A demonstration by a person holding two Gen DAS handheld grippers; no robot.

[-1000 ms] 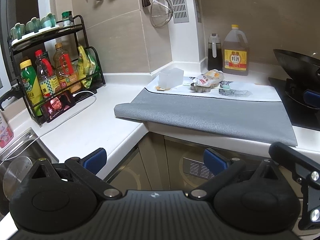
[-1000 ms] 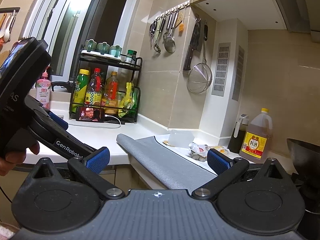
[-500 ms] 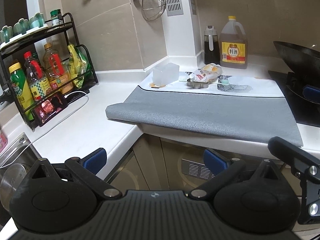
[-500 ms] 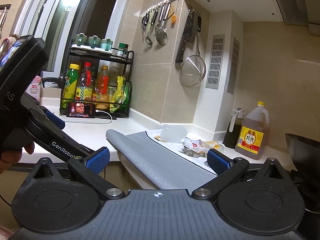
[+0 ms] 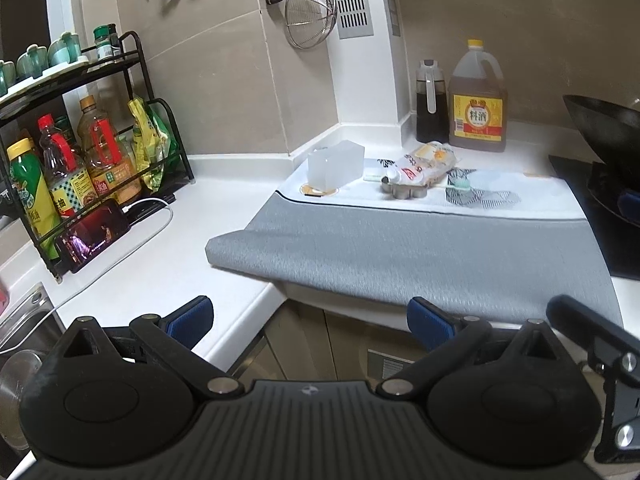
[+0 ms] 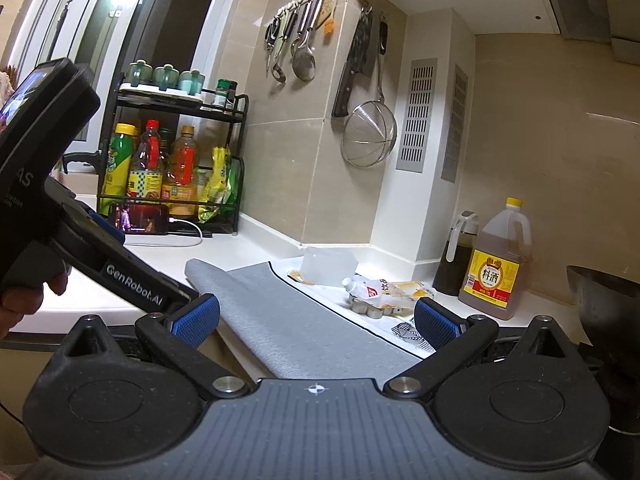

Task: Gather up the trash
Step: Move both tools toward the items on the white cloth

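A crumpled plastic bottle (image 5: 420, 164) (image 6: 384, 290) lies on a grey moulded tray piece (image 5: 404, 191) (image 6: 372, 309) at the back of the grey and white counter mat (image 5: 400, 240) (image 6: 288, 320). A clear plastic box (image 5: 335, 164) (image 6: 328, 266) stands to its left on the mat. A bit of green and clear wrapper (image 5: 476, 181) lies to the right of the bottle. My left gripper (image 5: 310, 320) is open and empty, off the counter's front edge. My right gripper (image 6: 316, 316) is open and empty too, well short of the trash.
A black rack (image 5: 80, 152) (image 6: 172, 168) of sauce bottles and a charging phone (image 5: 94, 236) stand left. A cooking-wine jug (image 5: 478, 100) (image 6: 498, 262) and dark oil bottle (image 5: 431, 100) sit in the corner. A black wok (image 5: 604, 128) is right. Utensils hang on the wall.
Both grippers have moved forward a little toward the counter; the mat and the trash appear larger and nearer. Both sets of jaws stay open.
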